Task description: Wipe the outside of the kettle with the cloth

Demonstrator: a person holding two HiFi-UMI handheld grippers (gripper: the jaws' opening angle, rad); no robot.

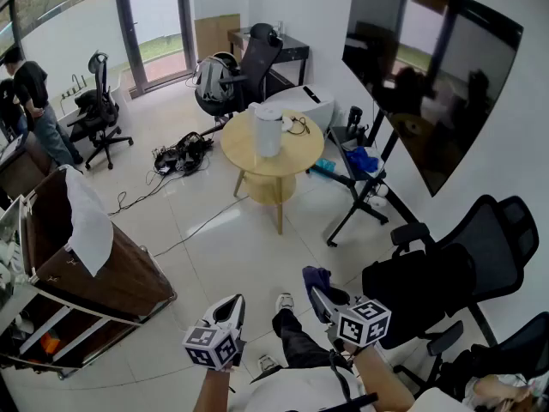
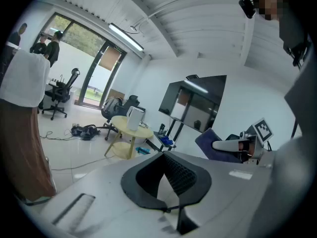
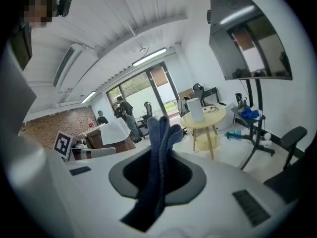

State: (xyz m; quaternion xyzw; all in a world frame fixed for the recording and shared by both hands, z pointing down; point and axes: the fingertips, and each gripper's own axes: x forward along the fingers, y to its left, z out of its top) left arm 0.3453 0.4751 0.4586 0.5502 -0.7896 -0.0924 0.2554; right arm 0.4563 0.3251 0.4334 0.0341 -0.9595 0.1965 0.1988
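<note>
A white kettle (image 1: 268, 129) stands upright on a round yellow table (image 1: 257, 158) across the room, far from both grippers. It also shows small in the left gripper view, where the kettle (image 2: 134, 117) stands on the table (image 2: 124, 128), and in the right gripper view as kettle (image 3: 195, 108) on table (image 3: 214, 116). My right gripper (image 1: 321, 299) is shut on a dark blue cloth (image 1: 318, 276); the cloth (image 3: 159, 150) sticks up between its jaws. My left gripper (image 1: 232, 312) is shut with nothing in it, jaws pressed together (image 2: 168, 158).
A big dark screen on a black stand (image 1: 426, 75) is at the right, with black office chairs (image 1: 446, 273) close to me. A wooden cabinet (image 1: 94, 264) stands at the left. Cables (image 1: 182, 153) lie on the tiled floor near another chair (image 1: 244, 71). A person (image 1: 34, 101) stands far left.
</note>
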